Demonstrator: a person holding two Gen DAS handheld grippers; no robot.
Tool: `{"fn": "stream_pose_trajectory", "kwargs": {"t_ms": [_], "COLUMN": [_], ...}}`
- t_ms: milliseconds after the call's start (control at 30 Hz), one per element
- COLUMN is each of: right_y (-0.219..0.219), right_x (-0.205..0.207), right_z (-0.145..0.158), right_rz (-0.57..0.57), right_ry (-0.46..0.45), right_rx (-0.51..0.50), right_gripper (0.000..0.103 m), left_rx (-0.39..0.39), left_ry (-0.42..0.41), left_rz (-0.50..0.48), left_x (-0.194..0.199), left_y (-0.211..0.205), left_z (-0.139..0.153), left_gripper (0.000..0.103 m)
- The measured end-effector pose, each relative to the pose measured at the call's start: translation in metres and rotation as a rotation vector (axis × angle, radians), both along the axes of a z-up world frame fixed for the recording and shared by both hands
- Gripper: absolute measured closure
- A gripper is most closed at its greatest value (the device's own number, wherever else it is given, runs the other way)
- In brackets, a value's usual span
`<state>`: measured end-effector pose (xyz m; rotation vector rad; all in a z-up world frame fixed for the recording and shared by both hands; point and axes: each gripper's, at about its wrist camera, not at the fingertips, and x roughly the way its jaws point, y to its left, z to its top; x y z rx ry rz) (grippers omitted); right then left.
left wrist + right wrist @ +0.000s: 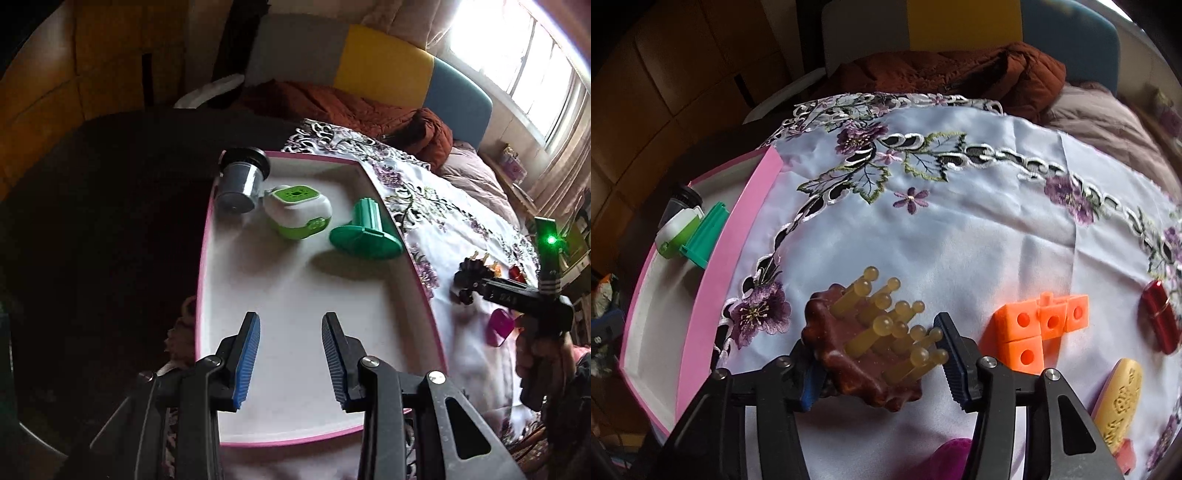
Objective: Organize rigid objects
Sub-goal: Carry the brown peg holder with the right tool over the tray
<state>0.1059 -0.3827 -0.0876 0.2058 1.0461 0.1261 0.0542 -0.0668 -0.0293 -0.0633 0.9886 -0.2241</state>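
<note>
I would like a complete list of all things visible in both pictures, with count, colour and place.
Shallow tray: one, white with pink rim, left of cloth.
Lidded jar: one, clear with black lid, tray's far corner.
Small rounded box: one, white and green, in tray.
Ribbed plastic piece: one, green, in tray.
Embroidered cloth: one, white with purple flowers.
Massage brush: one, brown with yellowish pegs, between right jaws.
Cube blocks: one cluster, orange, on cloth.
Left gripper: empty, over tray.
Right gripper: around brush.

The magenta object (955, 456) is half hidden behind the right hand-held gripper (879, 363); the yellow embossed piece (1121, 400) is cut off by the right wrist view's edge; the grey jar (679, 205) sits mostly behind the white-and-green box (679, 230).
</note>
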Motion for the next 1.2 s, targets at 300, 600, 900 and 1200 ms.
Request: {"fn": "stream_pose_trajectory", "kwargs": {"t_ms": [300, 600, 900, 1200], "right_y": [0.006, 0.012, 0.013, 0.018], "right_x": [-0.002, -0.006, -0.010, -0.016], "right_z": [-0.003, -0.003, -0.003, 0.010], "right_rz": [0.024, 0.027, 0.025, -0.066], "right_ry": [0.001, -0.014, -0.040, -0.038], "right_rx": [-0.041, -0.103, -0.123, -0.131], "right_gripper": [0.048, 0.054, 0.054, 0.056], "left_rx": [0.006, 0.005, 0.026, 0.036], "left_ry": [0.005, -0.020, -0.064, -0.102], "left_rz": [0.008, 0.005, -0.011, -0.015], "left_x": [-0.007, -0.012, -0.018, -0.025], "left_y": [0.006, 0.006, 0.010, 0.024], "left_z": [-0.001, 0.006, 0.011, 0.015], "left_gripper": [0.068, 0.068, 0.068, 0.068]}}
